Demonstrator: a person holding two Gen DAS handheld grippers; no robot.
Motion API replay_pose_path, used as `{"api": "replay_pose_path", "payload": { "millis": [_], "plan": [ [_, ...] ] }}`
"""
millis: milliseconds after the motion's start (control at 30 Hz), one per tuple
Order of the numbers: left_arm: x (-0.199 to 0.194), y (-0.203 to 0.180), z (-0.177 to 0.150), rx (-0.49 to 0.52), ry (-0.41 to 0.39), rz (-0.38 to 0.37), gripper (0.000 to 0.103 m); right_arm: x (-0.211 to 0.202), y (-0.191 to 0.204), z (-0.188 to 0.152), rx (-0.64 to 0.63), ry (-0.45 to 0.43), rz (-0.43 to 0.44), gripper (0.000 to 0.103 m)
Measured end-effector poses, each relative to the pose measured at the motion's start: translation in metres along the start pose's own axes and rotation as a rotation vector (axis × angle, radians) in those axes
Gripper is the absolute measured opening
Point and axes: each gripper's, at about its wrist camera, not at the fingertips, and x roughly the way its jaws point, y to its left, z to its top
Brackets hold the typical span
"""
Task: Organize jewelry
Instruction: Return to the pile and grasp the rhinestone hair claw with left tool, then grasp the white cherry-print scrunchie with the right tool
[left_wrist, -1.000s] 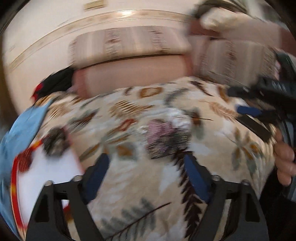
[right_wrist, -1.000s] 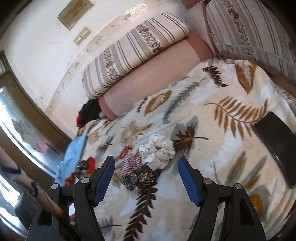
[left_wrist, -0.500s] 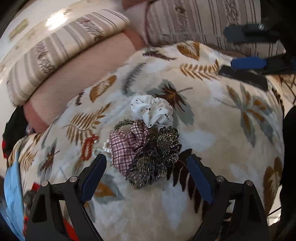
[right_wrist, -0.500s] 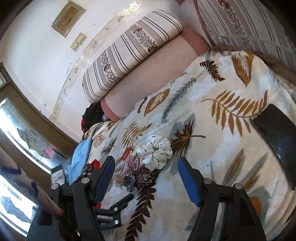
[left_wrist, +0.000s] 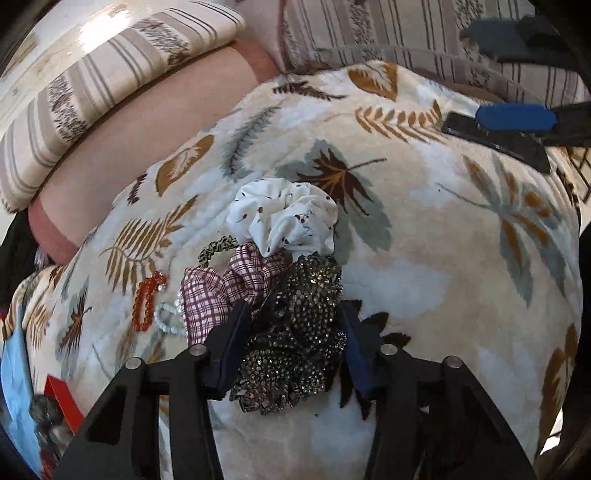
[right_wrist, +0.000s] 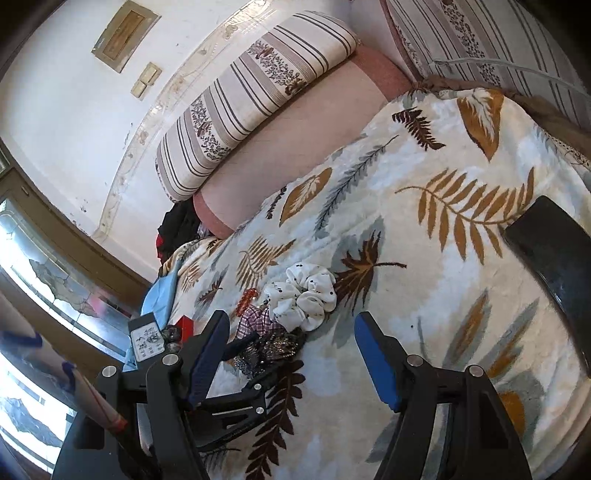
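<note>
A pile of accessories lies on the leaf-print blanket: a white dotted scrunchie, a plaid scrunchie, a dark sparkly rhinestone piece, an orange bead bracelet, a pearl bracelet and a thin braided hair tie. My left gripper has its fingers on either side of the sparkly piece, closing around it. My right gripper is open and empty, held above the blanket near the pile; the white scrunchie shows beyond it. The left gripper also shows in the right wrist view.
A black phone lies on the blanket to the right. Striped cushions and a pink bolster line the wall behind. A blue cloth and a red box sit at the left edge.
My left gripper has moved forward and down to the pile and its fingers have narrowed around the sparkly piece. My right gripper has stayed nearly still and open.
</note>
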Motion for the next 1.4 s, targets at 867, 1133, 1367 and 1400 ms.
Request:
{"api": "replay_pose_path", "payload": {
  "millis": [867, 1133, 1367, 1400],
  "plan": [
    [-0.089, 0.072, -0.044, -0.6, -0.217, 0.168, 0.042, 0.089, 0.015, 0.008, -0.057, 0.13, -0.099, 0.081],
    [-0.08, 0.078, -0.045, -0.609, -0.208, 0.203, 0.043, 0.157, 0.016, 0.016, -0.066, 0.223, -0.165, 0.082],
    [-0.062, 0.079, -0.043, -0.593, -0.183, 0.199, 0.043, 0.17, 0.016, 0.014, -0.112, 0.24, -0.177, 0.025],
    [-0.06, 0.079, -0.044, -0.596, -0.182, 0.198, 0.043, 0.166, 0.018, 0.015, -0.117, 0.23, -0.172, 0.022]
  ]
}}
